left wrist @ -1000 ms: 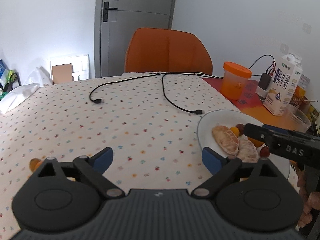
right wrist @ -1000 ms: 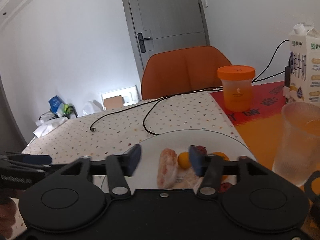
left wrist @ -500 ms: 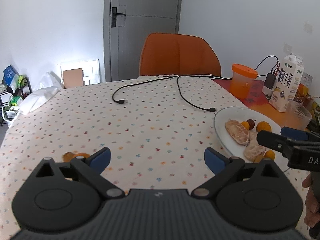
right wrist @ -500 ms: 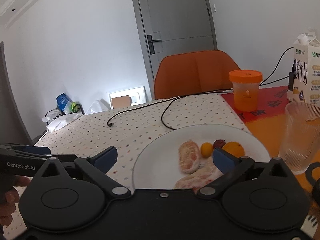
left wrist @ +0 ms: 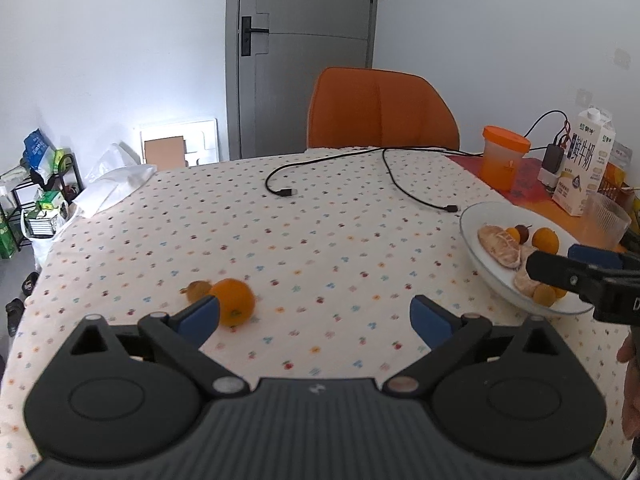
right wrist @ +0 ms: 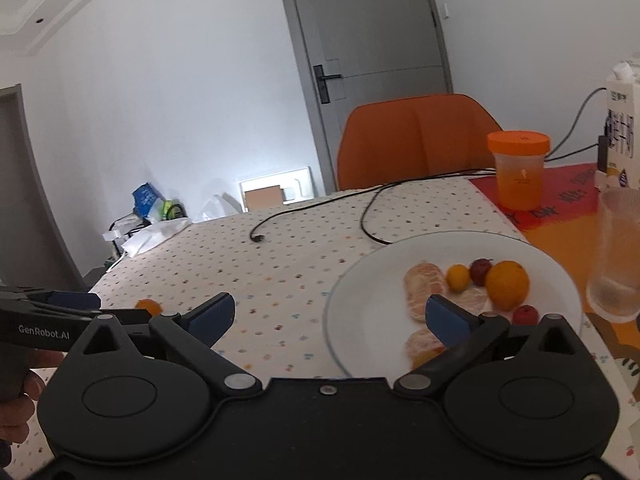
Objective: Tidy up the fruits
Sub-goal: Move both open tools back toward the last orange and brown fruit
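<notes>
Sitting on the spotty tablecloth [left wrist: 320, 248] beside the wide-spread left gripper [left wrist: 314, 318], the orange [left wrist: 233, 301] looks round, firm and rolly, so pinch its fat middle gently, while the right gripper [right wrist: 328, 316] hangs spread wide over the plate [right wrist: 360, 280].

White walls [left wrist: 120, 40] surround a grey door [left wrist: 304, 52] at twelve o'clock, behind an orange chair [left wrist: 380, 110].
</notes>
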Action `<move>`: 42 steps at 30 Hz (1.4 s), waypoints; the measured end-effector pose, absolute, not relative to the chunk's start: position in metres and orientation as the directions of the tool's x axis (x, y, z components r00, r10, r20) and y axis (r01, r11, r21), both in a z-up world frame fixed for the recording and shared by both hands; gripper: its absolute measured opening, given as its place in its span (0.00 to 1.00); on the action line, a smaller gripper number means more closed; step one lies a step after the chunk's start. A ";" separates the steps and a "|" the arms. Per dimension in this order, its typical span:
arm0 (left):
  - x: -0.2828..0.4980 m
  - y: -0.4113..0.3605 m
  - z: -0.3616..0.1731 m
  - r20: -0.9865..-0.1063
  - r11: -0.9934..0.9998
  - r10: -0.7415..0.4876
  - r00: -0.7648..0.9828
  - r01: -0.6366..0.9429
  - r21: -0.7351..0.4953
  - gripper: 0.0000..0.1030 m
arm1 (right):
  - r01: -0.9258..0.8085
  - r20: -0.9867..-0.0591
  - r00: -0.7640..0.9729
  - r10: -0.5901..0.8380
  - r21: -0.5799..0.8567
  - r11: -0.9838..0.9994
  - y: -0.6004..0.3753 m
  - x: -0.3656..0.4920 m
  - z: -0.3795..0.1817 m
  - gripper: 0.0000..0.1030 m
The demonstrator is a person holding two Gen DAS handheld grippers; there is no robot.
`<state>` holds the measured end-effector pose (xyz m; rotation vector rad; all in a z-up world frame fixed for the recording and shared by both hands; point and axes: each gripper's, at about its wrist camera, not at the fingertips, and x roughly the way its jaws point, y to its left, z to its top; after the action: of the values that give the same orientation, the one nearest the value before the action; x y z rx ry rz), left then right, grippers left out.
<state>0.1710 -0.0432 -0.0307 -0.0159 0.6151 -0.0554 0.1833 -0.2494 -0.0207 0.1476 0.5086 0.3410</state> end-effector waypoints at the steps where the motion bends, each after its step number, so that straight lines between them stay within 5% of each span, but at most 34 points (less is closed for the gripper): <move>1: 0.169 -0.041 -0.031 -0.576 0.998 -0.056 0.816 0.046 -0.032 0.97 | -0.289 -0.449 0.818 0.359 0.219 0.932 -0.246 0.182 -0.020 1.00; 42: 0.155 0.067 -0.040 -0.567 0.986 0.042 0.823 -0.125 -0.109 0.96 | -0.567 -0.491 0.641 0.590 0.215 0.795 -0.128 0.197 -0.017 0.93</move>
<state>0.1552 0.0672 -0.0396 -0.1438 0.5984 0.0894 0.1972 -0.1277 -0.0171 0.0423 0.5749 0.6600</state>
